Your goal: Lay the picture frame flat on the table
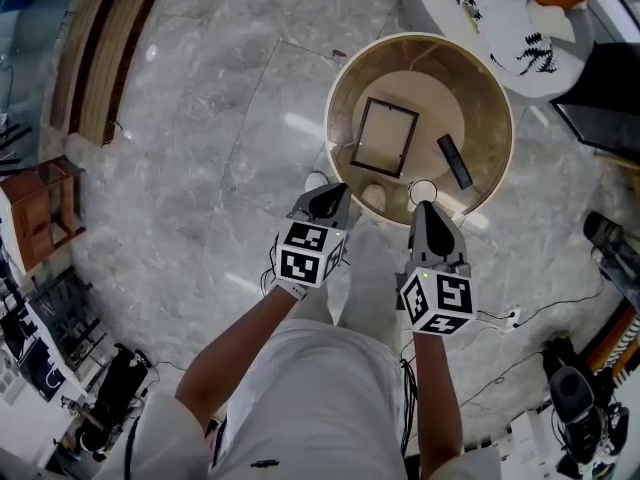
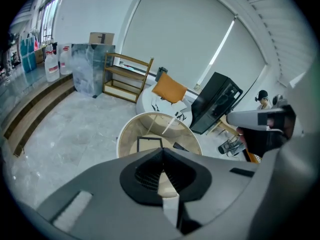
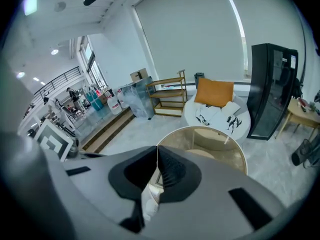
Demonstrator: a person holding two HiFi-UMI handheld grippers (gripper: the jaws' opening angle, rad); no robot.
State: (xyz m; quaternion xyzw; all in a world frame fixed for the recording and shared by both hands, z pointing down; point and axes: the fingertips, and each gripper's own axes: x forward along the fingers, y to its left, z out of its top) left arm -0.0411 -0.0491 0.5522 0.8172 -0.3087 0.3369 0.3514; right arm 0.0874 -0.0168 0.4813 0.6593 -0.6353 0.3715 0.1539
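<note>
Picture frame (image 1: 385, 136) lies flat on the round glass-topped desk (image 1: 470, 88), left of centre. A black remote control (image 1: 454, 161) lies to its right, apart from it. The left gripper view agrees: frame (image 2: 150, 144) down flat on the desk top, with no edge visibly propped. Left gripper (image 1: 327, 198) clenched, jaws pressed together on nothing. Right gripper (image 1: 427, 211) the same, and in its own view (image 3: 156, 156) the pads meet with nothing between them. Both hang at the near rim of the desk, above it and over the person's legs, clear of the frame. Judgement: the task looks finished, so the remaining hazards are all disturbance. A gripper dropping back toward the desk could clip the near rim or the frame's near edge. The glass looks slick, so a nudge would likely slide the frame into the remote or toward the rim rather than stop it. Cannot tell whether a back stand is folded in; if it is not, the frame may rock when touched. Closed jaws give a blunt point, so any contact would push rather than catch.
</note>
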